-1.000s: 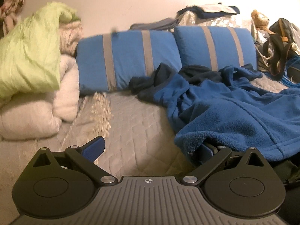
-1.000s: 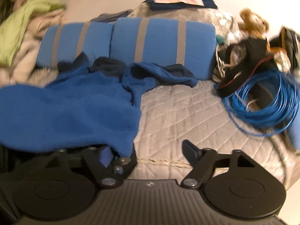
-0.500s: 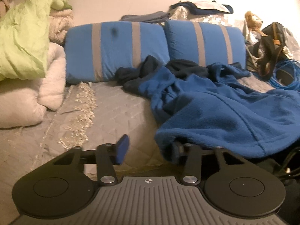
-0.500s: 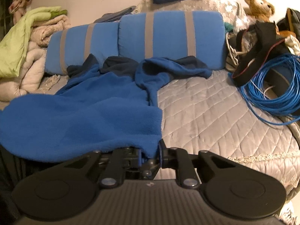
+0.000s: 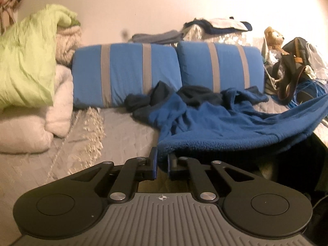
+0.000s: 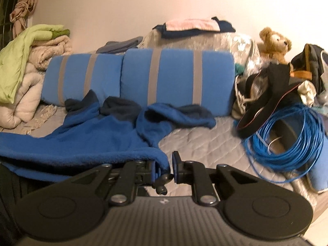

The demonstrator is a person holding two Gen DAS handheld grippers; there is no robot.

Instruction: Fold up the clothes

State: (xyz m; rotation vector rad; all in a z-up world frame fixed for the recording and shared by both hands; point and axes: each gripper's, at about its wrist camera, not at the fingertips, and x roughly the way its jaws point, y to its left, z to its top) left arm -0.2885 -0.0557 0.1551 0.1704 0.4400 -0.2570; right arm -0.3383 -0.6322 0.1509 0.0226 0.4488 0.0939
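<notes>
Fleece robe (image 5: 235, 127), blue, sprawled on grey quilted bed (image 5: 127, 131), hem lifted off the near edge. Left gripper (image 5: 162, 161) nearly closed, pinching one hem corner; right gripper (image 6: 167, 167) pinching the other. Only in right view: whole blue cable coil (image 6: 287, 139). Teddy bear (image 6: 273, 42) beside striped pillows (image 6: 176, 80).

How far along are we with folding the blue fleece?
Early. Done: left gripper and right gripper have each pinched a bottom hem corner of the blue fleece. In hand: hem stretched between them, raised. Left: every fold; sleeves and collar lie rumpled by the striped pillows.
</notes>
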